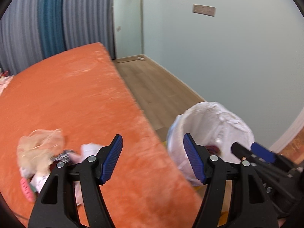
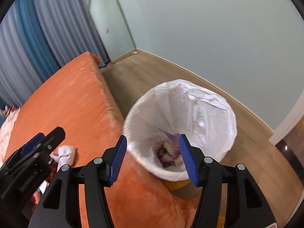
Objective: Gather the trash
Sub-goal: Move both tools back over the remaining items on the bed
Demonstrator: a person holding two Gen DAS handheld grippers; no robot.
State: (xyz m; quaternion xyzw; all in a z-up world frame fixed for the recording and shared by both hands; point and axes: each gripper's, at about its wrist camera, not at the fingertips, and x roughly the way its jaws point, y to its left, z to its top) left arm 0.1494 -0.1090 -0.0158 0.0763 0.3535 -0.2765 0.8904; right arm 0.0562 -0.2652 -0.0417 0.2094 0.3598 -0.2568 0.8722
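Note:
A trash bin with a white liner (image 2: 201, 114) stands on the floor beside the orange bed (image 2: 62, 104); it also shows in the left wrist view (image 1: 212, 125). Colourful wrappers (image 2: 169, 153) lie at its bottom. My right gripper (image 2: 153, 157) is open and empty, over the bin's near rim. My left gripper (image 1: 153, 157) is open and empty above the bed's edge (image 1: 76, 98). A pile of trash lies on the bed at its left: a crumpled clear bag (image 1: 38, 148), white paper (image 1: 89, 150), a pink item (image 1: 26, 189). A white crumpled tissue (image 2: 65, 153) shows in the right wrist view.
Wooden floor (image 1: 152, 87) runs between the bed and the pale blue wall. A standing mirror (image 1: 129, 22) leans in the far corner beside grey and teal curtains (image 1: 49, 19). White bedding lies at the bed's far left (image 2: 7, 131).

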